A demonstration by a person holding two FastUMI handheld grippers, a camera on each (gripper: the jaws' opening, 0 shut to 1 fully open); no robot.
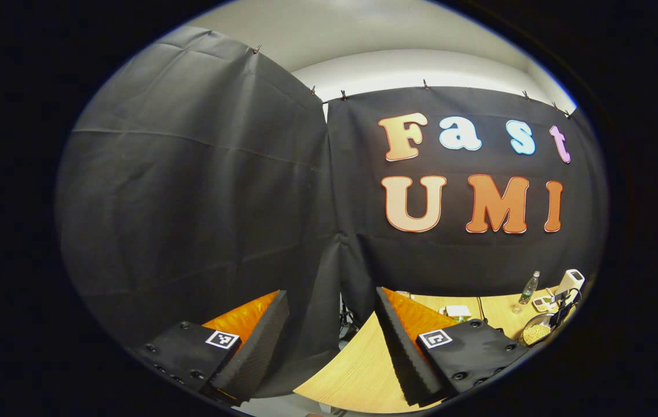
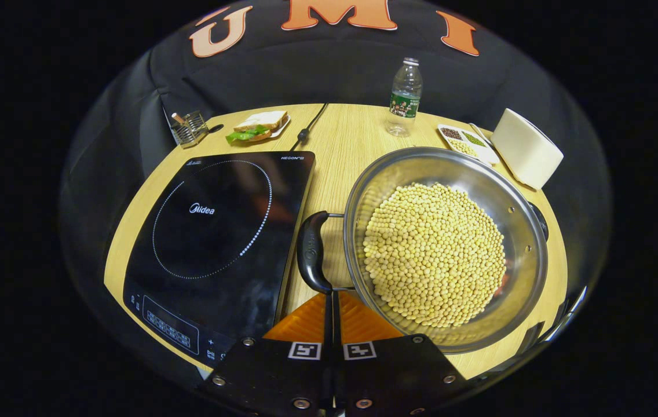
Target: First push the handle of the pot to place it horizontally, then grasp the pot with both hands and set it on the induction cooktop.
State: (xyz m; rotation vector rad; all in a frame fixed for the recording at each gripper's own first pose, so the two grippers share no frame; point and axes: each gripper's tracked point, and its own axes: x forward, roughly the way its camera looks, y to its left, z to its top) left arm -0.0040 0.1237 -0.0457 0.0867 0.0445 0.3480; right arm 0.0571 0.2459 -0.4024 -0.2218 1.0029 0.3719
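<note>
Our right claw point(image 2: 330, 301), fingers pressed together, sits just behind the pot's black handle point(image 2: 309, 252). We should nudge it sideways gently, sparing the soybeans point(image 2: 434, 253). Our left claw point(image 1: 329, 341) waits spread.

Even, fairly bright light from above, with both views sharp at centre. The induction cooktop point(image 2: 213, 231) at left of the right gripper view shows soft glare. Fisheye bending curves the desk point(image 2: 340, 145) edge, and detail smears toward the rims.

"Midea" on your induction cooktop point(image 2: 213, 231) glass, "HEGON" at its far corner (small print), bottle point(image 2: 404, 98) label too small for you to read
</note>
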